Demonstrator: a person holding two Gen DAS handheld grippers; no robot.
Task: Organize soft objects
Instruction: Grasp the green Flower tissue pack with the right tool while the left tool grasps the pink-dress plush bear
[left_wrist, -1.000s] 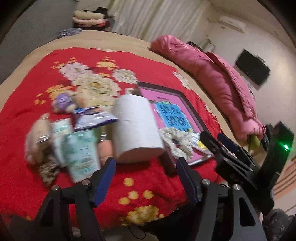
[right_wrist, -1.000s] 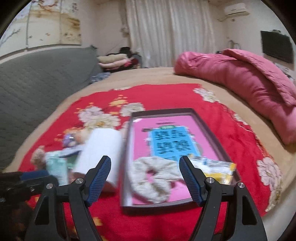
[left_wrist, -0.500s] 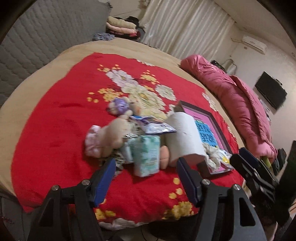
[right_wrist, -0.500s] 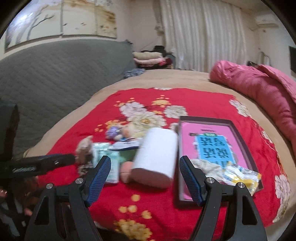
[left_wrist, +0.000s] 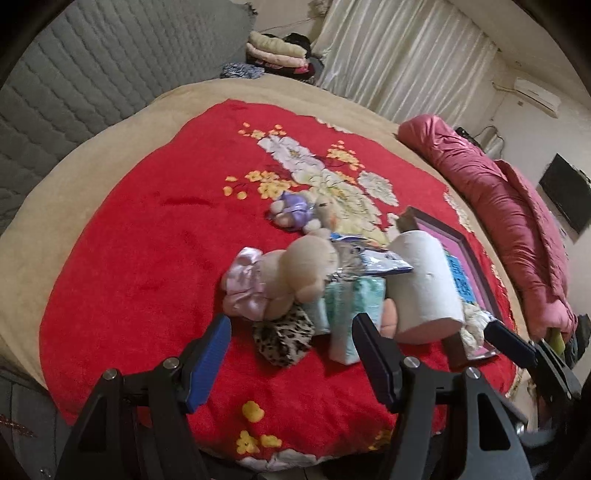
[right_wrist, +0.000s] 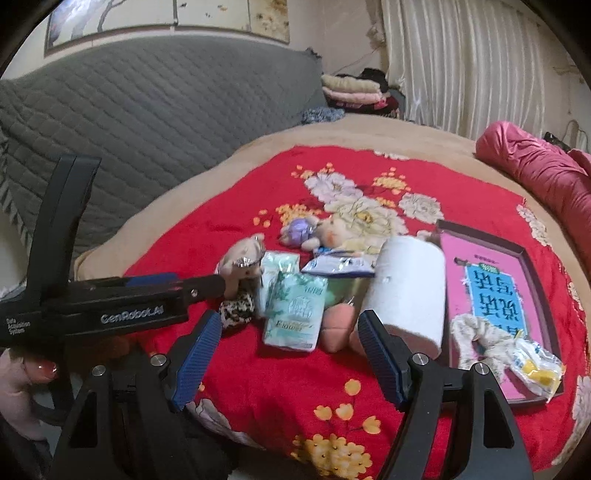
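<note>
A pile of soft objects lies on the red floral blanket (left_wrist: 140, 258): a beige plush toy (left_wrist: 303, 273) with a pink dress, a leopard-print scrunchie (left_wrist: 282, 338), a green tissue pack (right_wrist: 295, 314), a white paper roll (right_wrist: 406, 291), a purple plush (right_wrist: 301, 227) and a blue packet (right_wrist: 340, 266). A pink tray (right_wrist: 491, 273) at the right holds a cream scrunchie (right_wrist: 480, 339) and a yellow packet (right_wrist: 537, 371). My left gripper (left_wrist: 291, 354) is open and empty, just short of the leopard scrunchie. My right gripper (right_wrist: 290, 350) is open and empty, short of the tissue pack.
A rolled pink quilt (left_wrist: 509, 206) lies along the bed's right side. A grey quilted headboard (right_wrist: 147, 122) stands at the left. Folded clothes (right_wrist: 351, 90) are stacked beyond the bed by the curtains. The bed's front edge is just under both grippers.
Both grippers have swung left and pulled back from the tray, so the pile now sits ahead of them. Both stay open and empty.
</note>
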